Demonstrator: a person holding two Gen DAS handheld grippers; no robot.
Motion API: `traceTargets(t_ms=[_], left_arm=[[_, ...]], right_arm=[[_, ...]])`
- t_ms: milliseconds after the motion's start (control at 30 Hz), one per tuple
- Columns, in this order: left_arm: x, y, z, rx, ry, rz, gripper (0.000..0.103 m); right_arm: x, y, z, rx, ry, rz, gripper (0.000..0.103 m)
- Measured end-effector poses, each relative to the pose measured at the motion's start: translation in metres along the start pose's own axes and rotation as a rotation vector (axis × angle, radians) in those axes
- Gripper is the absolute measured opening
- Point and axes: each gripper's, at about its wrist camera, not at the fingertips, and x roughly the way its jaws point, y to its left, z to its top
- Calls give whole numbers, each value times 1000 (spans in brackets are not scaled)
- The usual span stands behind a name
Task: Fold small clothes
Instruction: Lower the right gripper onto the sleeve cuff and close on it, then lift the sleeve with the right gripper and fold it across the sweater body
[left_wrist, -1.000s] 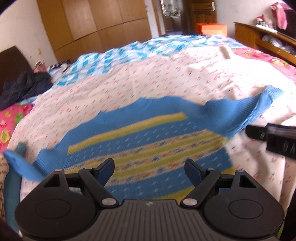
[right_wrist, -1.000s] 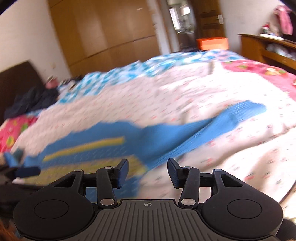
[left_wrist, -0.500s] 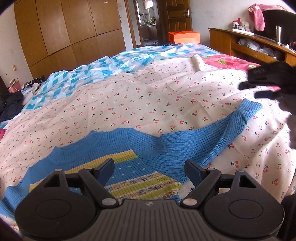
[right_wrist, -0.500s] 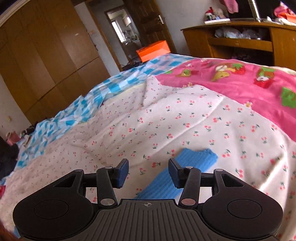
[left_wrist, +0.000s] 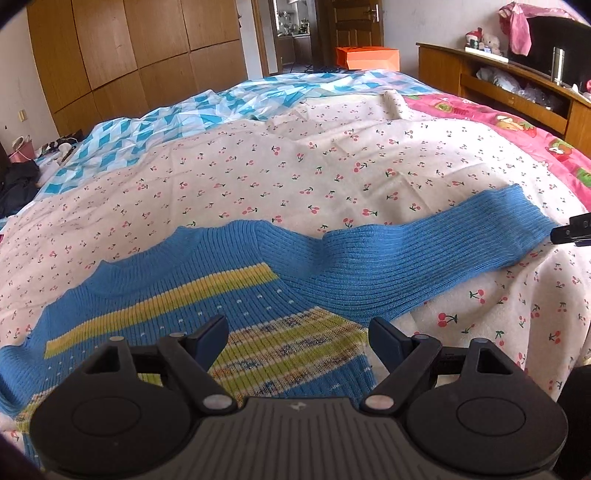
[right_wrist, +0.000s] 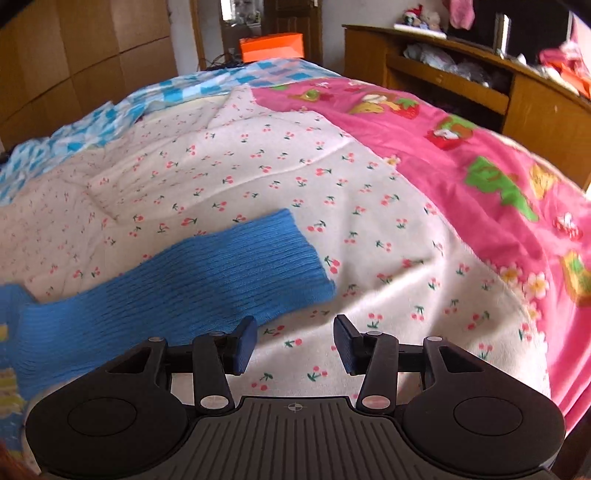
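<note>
Blue knit sweater (left_wrist: 229, 295) lies flat, front up, on the cherry-print sheet (left_wrist: 295, 177) of the bed, one sleeve (right_wrist: 192, 273) stretched out w/ its cuff (right_wrist: 295, 251) at the far end. Looks soft, light, floppy; ribbed knit prob. stretches and sags, so best pinched at cuff edge or shoulder seam, not mid-panel. Left gripper (left_wrist: 297, 332) hovers over the striped chest, jaws wide apart, nothing btwn them. Right gripper (right_wrist: 291, 343) is released too, roughly mid-wide, empty; its left pad sits just beside the sleeve's lower edge, contact unclear.
</note>
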Motion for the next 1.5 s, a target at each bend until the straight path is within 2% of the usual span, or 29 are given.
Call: traceTargets(t_ms=[133, 233, 333, 500, 567, 733, 833, 867, 933, 1133, 1200, 1267, 1333, 1500], left_arm=[[-4, 4, -3, -20, 5, 2, 87], [-9, 7, -5, -31, -3, 8, 87], [-10, 11, -5, -42, -1, 8, 87], [-10, 15, -6, -57, -7, -7, 87], [-7, 14, -5, -61, -1, -15, 87], [-11, 14, -4, -61, -19, -14, 87], [-8, 14, -5, -64, -6, -19, 87], [-8, 14, -5, -61, 1, -20, 87], [-9, 13, -6, -57, 0, -16, 87], [-7, 10, -7, -57, 8, -18, 87], [-9, 9, -8, -48, 9, -18, 87], [-11, 9, -8, -45, 3, -16, 87], [-13, 12, -9, -51, -1, -13, 87], [-19, 30, -13, -90, -10, 7, 87]], right_arm=[[16, -14, 7, 200, -7, 96, 46], [35, -16, 8, 305, 9, 105, 48], [39, -20, 3, 379, 0, 106, 48], [26, -34, 0, 469, -62, 187, 47], [27, -35, 2, 501, -58, 217, 46], [25, -24, -7, 523, -2, 310, 45], [33, -20, -13, 505, 19, 229, 41], [36, -23, -16, 510, 16, 210, 34], [40, -31, -20, 548, 4, 213, 29], [55, -41, -23, 644, -77, 231, 29], [56, -41, -24, 671, -97, 254, 27], [54, -42, -23, 695, -94, 281, 11], [45, -41, -21, 708, -108, 331, 9], [9, -6, 2, 594, -165, 439, 8]])
